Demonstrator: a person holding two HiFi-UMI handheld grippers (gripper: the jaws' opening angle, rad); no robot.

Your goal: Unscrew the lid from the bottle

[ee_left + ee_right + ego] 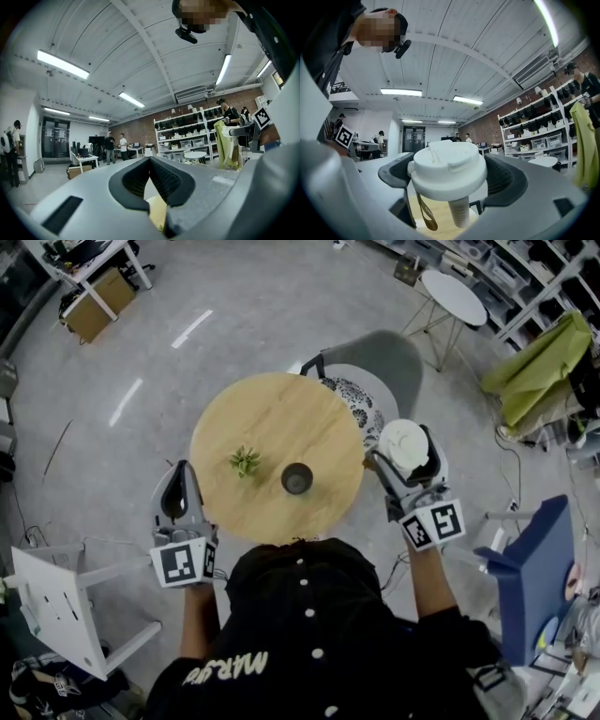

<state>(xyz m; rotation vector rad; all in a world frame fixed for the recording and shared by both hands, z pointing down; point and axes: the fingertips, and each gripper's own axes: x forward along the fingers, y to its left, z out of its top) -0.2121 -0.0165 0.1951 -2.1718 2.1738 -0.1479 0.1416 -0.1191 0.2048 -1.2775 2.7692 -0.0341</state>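
Right claw (pixel 407 451): jaws wide apart, clamped on the rim of the lid (pixel 449 168); a straw (pixel 459 213) hangs under the lid.
Left claw (pixel 179 474): jaws fully together, holding nothing.
Bottle (pixel 297 478): ahead and left of the right claw, well apart from it, upright on the table (pixel 281 418); its mouth looks open, though the view is small.
Progress: lid is off the bottle, so the unscrewing appears done. Probably only setting the lid down remains.
Count: two claws, one lid, one bottle, one plant (pixel 245 460), one table.
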